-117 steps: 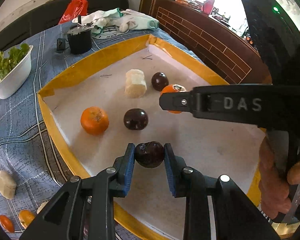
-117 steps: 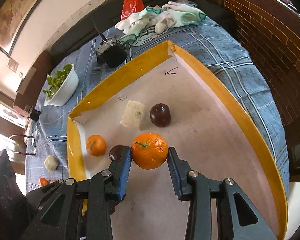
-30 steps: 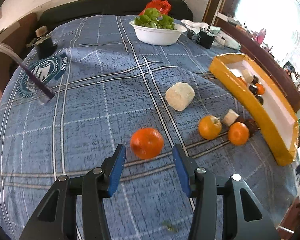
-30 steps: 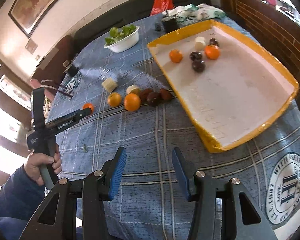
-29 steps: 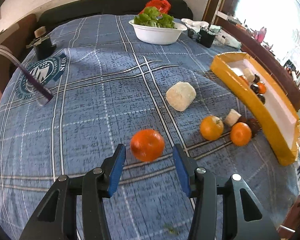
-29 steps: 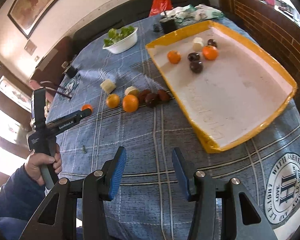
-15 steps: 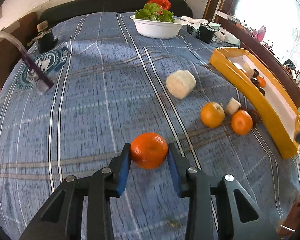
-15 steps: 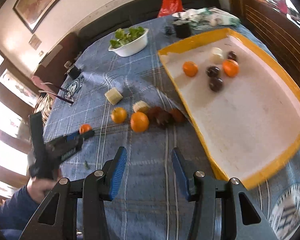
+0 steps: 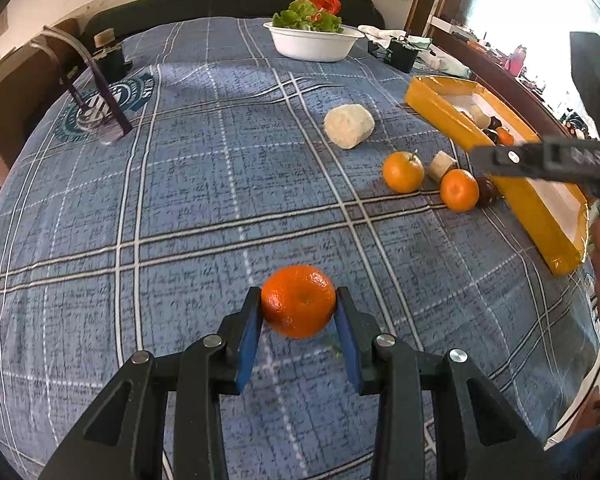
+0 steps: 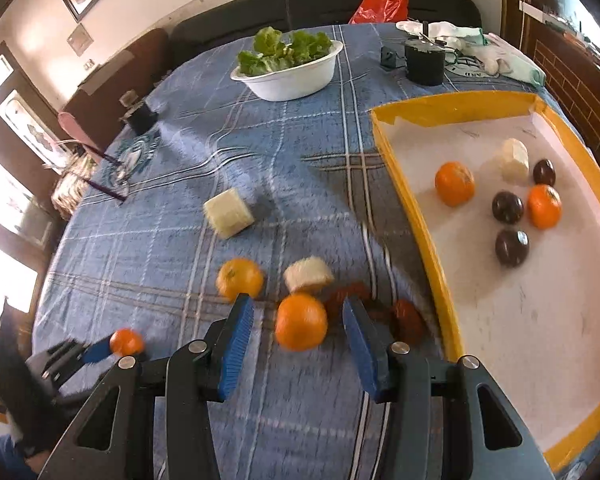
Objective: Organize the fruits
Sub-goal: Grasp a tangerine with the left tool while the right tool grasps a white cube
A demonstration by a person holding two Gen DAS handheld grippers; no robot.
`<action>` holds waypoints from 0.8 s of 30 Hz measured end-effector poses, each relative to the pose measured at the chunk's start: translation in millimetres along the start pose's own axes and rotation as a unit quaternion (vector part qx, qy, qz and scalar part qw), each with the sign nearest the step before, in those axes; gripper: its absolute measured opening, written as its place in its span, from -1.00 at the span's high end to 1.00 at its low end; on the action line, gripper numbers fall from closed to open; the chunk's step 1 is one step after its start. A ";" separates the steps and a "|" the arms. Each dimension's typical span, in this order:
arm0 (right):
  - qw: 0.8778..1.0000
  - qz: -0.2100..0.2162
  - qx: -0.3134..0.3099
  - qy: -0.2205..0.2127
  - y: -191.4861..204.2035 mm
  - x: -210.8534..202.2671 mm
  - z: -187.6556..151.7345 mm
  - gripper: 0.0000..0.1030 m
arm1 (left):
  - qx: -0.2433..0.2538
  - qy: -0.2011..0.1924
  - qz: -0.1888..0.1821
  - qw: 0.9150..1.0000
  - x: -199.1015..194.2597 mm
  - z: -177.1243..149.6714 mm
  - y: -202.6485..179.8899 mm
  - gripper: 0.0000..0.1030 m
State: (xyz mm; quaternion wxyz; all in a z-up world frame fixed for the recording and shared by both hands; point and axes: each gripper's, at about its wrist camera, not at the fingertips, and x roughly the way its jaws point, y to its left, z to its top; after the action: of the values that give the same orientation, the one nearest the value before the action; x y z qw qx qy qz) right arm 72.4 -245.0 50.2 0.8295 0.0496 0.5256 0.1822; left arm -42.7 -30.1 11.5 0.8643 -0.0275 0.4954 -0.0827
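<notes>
Orange (image 9: pixel 298 301) clenched in left gripper (image 9: pixel 298 322) jaws, right gripper (image 10: pixel 298 330) jaws released, lettering unreadable.

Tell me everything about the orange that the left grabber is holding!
The orange is small, round and bright, with shiny, dimpled peel and a tiny dot in the middle facing the camera. It sits squeezed between the two blue pads of the left gripper, one pad on each side. It is over the blue checked tablecloth, well apart from the other fruits near the yellow tray. Whether it touches the cloth underneath cannot be told. In the right wrist view it shows as a small orange ball in the far gripper.
</notes>
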 end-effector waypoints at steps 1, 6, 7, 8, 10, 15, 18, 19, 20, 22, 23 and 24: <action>1.000 -0.001 0.000 0.001 -0.1 2.6 4.7 0.06 | -0.002 0.002 0.000 1.000 0.0 -1.3 0.8 0.33; 1.000 -0.007 -0.011 0.027 -1.1 24.1 24.8 0.30 | -0.001 0.000 0.002 1.000 -2.6 -4.7 2.5 0.33; 0.999 -0.010 -0.016 0.035 -0.8 28.6 26.8 0.30 | -0.001 0.000 0.002 1.000 -2.9 -5.1 2.7 0.33; 0.999 -0.012 -0.022 0.046 -0.3 34.5 28.2 0.31 | -0.002 -0.001 0.001 1.000 -2.9 -5.2 2.9 0.33; 0.998 -0.001 -0.023 0.056 -0.4 41.1 28.7 0.31 | 0.000 -0.002 0.002 1.000 -2.9 -5.5 2.6 0.33; 0.996 0.001 -0.053 0.076 11.6 50.6 22.7 0.32 | 0.002 -0.005 0.002 1.000 -1.5 -3.4 2.0 0.33; 0.995 -0.002 -0.066 0.073 15.2 49.3 19.7 0.34 | 0.003 -0.007 0.001 1.000 0.2 -1.0 1.3 0.33; 0.996 0.002 -0.060 0.069 13.2 47.3 19.4 0.34 | 0.003 -0.007 0.000 1.000 0.8 -0.2 0.7 0.33; 0.997 0.003 -0.054 0.058 10.8 42.8 19.3 0.34 | 0.004 -0.008 0.000 1.000 1.5 0.5 0.3 0.33; 0.998 0.007 -0.044 0.035 7.1 31.4 20.3 0.34 | 0.004 -0.009 -0.001 1.000 2.2 1.4 -0.6 0.33; 0.999 0.008 -0.040 0.020 6.6 21.3 20.5 0.34 | 0.005 -0.009 -0.002 1.000 2.4 1.7 -1.1 0.33; 0.999 0.010 -0.039 0.007 7.4 11.0 19.8 0.34 | 0.006 -0.009 -0.003 1.000 2.7 2.2 -1.7 0.33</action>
State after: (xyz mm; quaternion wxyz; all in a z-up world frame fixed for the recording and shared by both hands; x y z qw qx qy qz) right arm 92.3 -232.0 51.6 0.8254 0.0212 0.5232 0.2110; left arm -39.7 -32.3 10.5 0.8685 -0.0249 0.4872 -0.0880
